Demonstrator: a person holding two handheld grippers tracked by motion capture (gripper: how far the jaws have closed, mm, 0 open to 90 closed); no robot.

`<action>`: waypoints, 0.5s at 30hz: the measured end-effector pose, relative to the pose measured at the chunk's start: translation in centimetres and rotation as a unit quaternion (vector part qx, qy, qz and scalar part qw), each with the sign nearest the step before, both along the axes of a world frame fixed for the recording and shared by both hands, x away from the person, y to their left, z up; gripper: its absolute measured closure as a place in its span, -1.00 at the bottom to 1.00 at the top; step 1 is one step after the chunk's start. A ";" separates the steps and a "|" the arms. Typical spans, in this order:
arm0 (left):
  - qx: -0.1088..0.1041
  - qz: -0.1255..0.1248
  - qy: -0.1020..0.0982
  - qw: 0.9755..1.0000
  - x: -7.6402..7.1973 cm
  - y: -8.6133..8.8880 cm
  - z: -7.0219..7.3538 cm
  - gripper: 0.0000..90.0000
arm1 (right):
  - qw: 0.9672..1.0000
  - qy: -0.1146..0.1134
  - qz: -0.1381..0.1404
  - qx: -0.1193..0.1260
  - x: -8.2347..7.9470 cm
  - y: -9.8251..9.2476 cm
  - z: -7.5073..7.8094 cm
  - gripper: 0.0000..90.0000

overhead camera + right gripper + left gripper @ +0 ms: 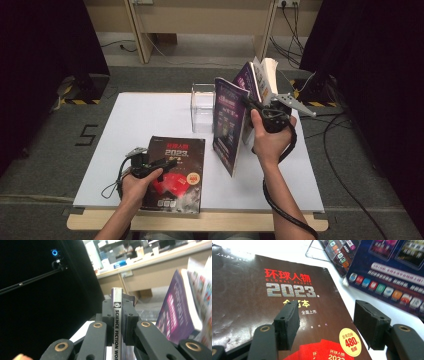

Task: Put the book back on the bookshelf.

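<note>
A dark magazine (175, 170) (249, 290) with red and silver print and "2023" on its cover lies flat at the table's front left. My left gripper (169, 161) (325, 312) hovers low over its cover, jaws open with nothing between them. My right gripper (251, 103) (117, 305) is raised above the table's right half and shut on the spine (116, 315) of a purple magazine (229, 125) (392, 272). That magazine hangs fanned open below and beside the jaws, its lower corner near the table. The purple cover (175, 315) shows at the right in the right gripper view.
A clear plastic stand (202, 107) (317, 252) sits at the back middle of the white table (145, 115), just left of the hanging magazine. Black curtains flank both sides, and cables lie on the floor at the right.
</note>
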State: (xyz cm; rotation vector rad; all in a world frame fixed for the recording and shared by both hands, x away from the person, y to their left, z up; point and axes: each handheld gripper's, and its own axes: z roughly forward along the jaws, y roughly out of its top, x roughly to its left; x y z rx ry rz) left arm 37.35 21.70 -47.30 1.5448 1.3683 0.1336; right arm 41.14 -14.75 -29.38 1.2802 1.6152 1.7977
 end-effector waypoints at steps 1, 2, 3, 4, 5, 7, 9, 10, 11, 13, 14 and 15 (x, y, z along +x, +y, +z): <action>0.000 0.000 0.000 1.000 0.0 0.0 0.0 -0.19 | 1.000 -0.003 0.000 0.000 0.0 0.0 0.2 0.85; 0.000 0.000 0.000 1.000 0.0 0.0 0.0 -0.19 | 1.000 -0.006 -0.002 0.006 -0.1 -0.1 0.5 0.85; 0.000 0.000 0.000 1.000 0.0 0.0 0.0 -0.19 | 1.000 -0.008 -0.002 0.007 -0.1 -0.2 0.7 0.85; 0.000 -0.001 0.000 1.000 0.0 0.0 0.0 -0.19 | 1.000 -0.011 -0.005 0.012 -0.1 -0.4 1.0 0.85; -0.001 -0.001 0.001 1.000 0.0 0.0 -0.1 -0.19 | 1.000 -0.012 -0.006 0.013 -0.1 -0.5 1.1 0.85; -0.001 -0.001 0.002 1.000 0.0 -0.1 -0.1 -0.19 | 1.000 -0.019 -0.008 0.018 -0.1 -0.7 1.6 0.85; -0.002 -0.002 0.002 1.000 0.0 -0.2 -0.1 -0.19 | 0.999 -0.024 -0.010 0.018 0.0 -0.6 2.0 0.85; -0.003 -0.002 0.002 1.000 0.0 -0.2 -0.1 -0.19 | 0.999 -0.026 -0.011 0.018 0.1 -0.6 2.3 0.85; -0.003 -0.002 0.002 1.000 0.0 -0.3 -0.1 -0.19 | 0.999 -0.028 -0.011 0.019 0.2 -0.5 2.4 0.85; -0.003 -0.003 0.001 1.000 0.0 -0.3 -0.1 -0.19 | 0.999 -0.035 -0.016 0.023 0.6 -0.5 2.9 0.85; -0.002 -0.003 0.002 1.000 0.0 -0.2 -0.1 -0.19 | 0.999 -0.038 -0.020 0.025 0.8 -0.4 3.2 0.85; -0.002 -0.004 0.002 1.000 0.0 -0.2 -0.1 -0.19 | 0.999 -0.041 -0.022 0.025 1.0 -0.4 3.3 0.85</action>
